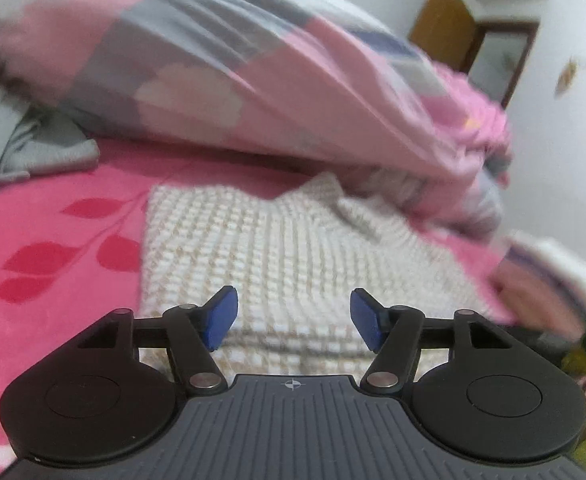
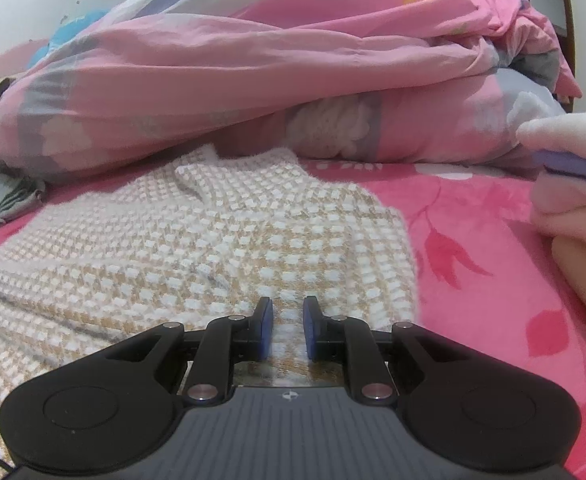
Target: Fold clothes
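Both grippers tilt downward over the bed. The left gripper point(image 1: 293, 319) hovers above the folded knit sweater point(image 1: 293, 248) at the frame's centre, jaws standing wide apart with nothing between them. The right gripper point(image 2: 288, 328) has its jaws nearly closed, and a ridge of sweater point(image 2: 197, 248) fabric sits pinched between them. The left view alone catches a wooden door point(image 1: 449, 24) at upper right; the right view alone shows a person's sleeve point(image 2: 573, 176) at the right edge. A pink quilt point(image 2: 253, 64) heaps behind, a grey garment point(image 1: 21, 144) lies at left on the pink bedsheet point(image 1: 53, 220)
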A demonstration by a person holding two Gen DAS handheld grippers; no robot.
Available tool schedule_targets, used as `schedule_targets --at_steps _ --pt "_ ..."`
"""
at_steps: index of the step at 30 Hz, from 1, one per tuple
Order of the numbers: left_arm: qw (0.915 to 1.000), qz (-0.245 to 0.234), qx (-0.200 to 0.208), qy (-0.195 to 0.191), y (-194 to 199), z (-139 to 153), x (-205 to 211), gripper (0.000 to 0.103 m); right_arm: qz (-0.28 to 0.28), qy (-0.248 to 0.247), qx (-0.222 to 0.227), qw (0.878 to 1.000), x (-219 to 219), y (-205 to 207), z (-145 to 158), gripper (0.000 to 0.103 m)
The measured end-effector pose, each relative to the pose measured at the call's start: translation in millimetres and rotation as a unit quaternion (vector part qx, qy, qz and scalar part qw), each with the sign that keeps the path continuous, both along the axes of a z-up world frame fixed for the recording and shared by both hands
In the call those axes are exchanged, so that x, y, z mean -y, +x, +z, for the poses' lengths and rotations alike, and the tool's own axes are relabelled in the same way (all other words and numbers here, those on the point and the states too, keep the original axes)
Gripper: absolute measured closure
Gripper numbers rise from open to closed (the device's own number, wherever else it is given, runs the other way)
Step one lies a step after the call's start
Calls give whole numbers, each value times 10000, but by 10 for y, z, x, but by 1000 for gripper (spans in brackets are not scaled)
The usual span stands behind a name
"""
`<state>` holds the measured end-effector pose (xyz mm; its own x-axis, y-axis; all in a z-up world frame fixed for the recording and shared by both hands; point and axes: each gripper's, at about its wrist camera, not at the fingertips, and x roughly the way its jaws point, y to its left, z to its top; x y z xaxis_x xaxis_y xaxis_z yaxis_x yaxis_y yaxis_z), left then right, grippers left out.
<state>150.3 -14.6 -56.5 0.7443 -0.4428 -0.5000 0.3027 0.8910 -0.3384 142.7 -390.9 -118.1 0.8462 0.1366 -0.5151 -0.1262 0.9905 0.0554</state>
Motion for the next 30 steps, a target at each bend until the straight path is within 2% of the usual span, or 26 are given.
schedule_targets --at_steps 2,4,6,10,13,17,19,22,25,28,30 --pt "9989 72 -77 459 -29 -112 152 40 0 20 -1 10000 5 0 0 87" --pt "9948 171 153 996 -114 -221 295 38 -2 7 0 10000 2 0 2 87" --pt "9912 186 276 1282 -144 -229 382 36 -7 -31 3 10000 -9 -1 4 87" --pt "9915 191 263 1262 -136 -249 364 34 -63 -336 -21 9994 -115 1 35 86" --pt "9912 197 303 1271 -140 -267 364 33 -219 -494 -165 9984 -221 -6 178 85" --pt "9906 195 329 1317 -150 -268 401 32 -152 -70 -60 9998 -408 -42 425 85" --pt "9910 190 325 1283 -147 -266 398 32 24 -89 -7 10000 -590 -34 472 85" --pt "9918 164 321 1228 -148 -267 387 29 216 -183 -263 9993 -820 -10 295 84" --pt "9925 138 316 1174 -148 -269 376 27 95 -457 -156 9988 -931 -157 55 84" --pt "9932 113 315 1113 -149 -276 363 25 -49 -382 -266 9989 -912 -254 142 84" --pt "9934 114 323 1090 -152 -277 359 25 -48 -607 -303 9977 -955 -338 172 83"
